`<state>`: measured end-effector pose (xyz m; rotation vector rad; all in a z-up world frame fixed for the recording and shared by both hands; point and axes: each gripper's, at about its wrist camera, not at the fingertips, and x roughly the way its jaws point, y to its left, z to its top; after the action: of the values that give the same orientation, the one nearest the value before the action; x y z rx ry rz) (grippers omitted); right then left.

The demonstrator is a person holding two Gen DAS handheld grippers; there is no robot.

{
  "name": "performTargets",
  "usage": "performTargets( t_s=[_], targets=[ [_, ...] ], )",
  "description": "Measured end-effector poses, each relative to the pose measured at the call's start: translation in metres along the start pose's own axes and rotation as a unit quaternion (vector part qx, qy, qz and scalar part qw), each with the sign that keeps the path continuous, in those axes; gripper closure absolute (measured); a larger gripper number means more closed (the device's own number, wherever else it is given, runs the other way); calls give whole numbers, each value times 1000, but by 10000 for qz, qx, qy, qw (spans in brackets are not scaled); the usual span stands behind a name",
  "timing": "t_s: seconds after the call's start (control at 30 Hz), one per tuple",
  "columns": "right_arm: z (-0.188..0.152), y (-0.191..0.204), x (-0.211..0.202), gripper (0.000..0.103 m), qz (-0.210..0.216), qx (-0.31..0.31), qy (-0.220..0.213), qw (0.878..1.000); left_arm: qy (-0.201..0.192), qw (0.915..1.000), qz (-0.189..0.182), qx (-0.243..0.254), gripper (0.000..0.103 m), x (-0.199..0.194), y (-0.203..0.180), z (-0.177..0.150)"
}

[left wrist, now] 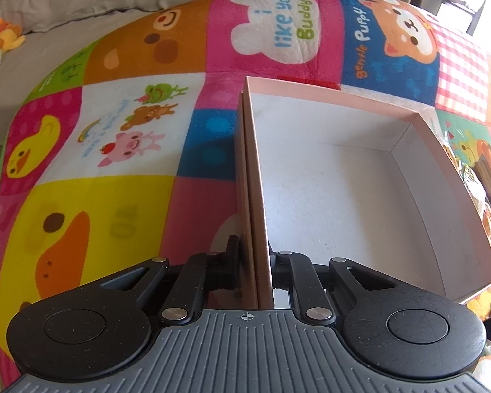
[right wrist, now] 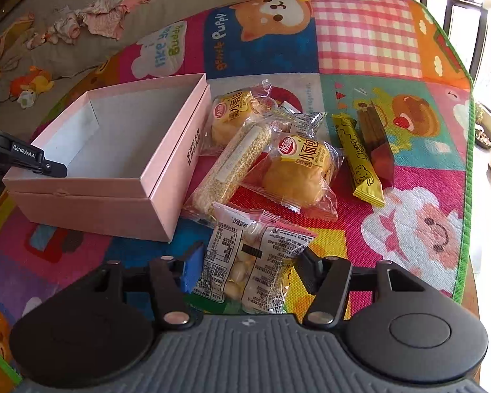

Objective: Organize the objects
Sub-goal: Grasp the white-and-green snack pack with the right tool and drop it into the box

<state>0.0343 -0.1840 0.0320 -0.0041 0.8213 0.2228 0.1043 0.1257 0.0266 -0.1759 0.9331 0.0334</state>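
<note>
Left wrist view: the left tongs (left wrist: 255,262) are clenched on the near side wall of an open pink box (left wrist: 343,203), one finger outside the wall and one inside, the cardboard pinched between them. The box has a white, bare interior and sits on a colourful cartoon play mat (left wrist: 114,131) with ducks, a frog, a pig and a puppy printed in squares. Beyond the mat lie grey cushions with a small plush toy (left wrist: 3,37).

Right wrist view: the same pink box (right wrist: 121,163) stands on the left of the mat (right wrist: 360,39), with the left tongs (right wrist: 54,167) gripping its near left wall. Just to the right of the box lies a heap of snacks. A long puffed-grain bar (right wrist: 229,170) lies diagonally, close beside the box's right wall. Two wrapped small buns sit by it, one bun (right wrist: 235,114) farther away and one bun (right wrist: 294,173) nearer. To their right are a yellow cheese stick packet (right wrist: 356,160) and, beside it, a dark brown stick packet (right wrist: 376,140).

The right tongs (right wrist: 248,268) are spread wide, released, with a clear candy bag (right wrist: 252,262) lying between the two fingers; whether the fingers touch the bag I cannot tell. The bag rests on the mat, outside the box, at the near end of the heap.
</note>
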Motion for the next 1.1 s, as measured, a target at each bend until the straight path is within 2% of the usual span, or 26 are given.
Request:
performTargets(
  t_s=[0.1,0.2,0.33,0.4,0.47,0.57,0.73,0.87,0.97,1.1],
  targets=[
    [-8,4,-30,44,146,414,42,9990,-62,9998,-34,170,89,-1,-1,-3],
    [4,13,-56,45,466,504,254,9973,-81,9998,-116,107,89,0,3,-2],
    [65,37,-80,45,1079,236,280,9935,-136,9998,-129,-37,89,0,5,-3],
    [104,52,-77,45,1518,263,333,9875,-146,9998,-117,-46,89,1,5,-3],
    [134,71,-64,45,1750,163,358,9838,-115,9998,-148,-92,89,1,6,-2],
    [166,107,-26,45,1576,-251,205,9870,-51,9997,-201,-117,88,2,8,0],
    [187,139,62,45,1364,-227,715,9878,-1,9996,-252,-156,87,2,10,1],
    [192,145,107,42,1751,-97,915,9802,-4,9991,-338,-262,86,2,13,1],
    [191,134,95,42,1757,-254,638,9820,-22,9990,-358,-276,86,1,14,-1],
    [168,90,46,38,964,-993,-140,9903,-26,9988,-352,-352,86,0,14,-3]
  ],
)
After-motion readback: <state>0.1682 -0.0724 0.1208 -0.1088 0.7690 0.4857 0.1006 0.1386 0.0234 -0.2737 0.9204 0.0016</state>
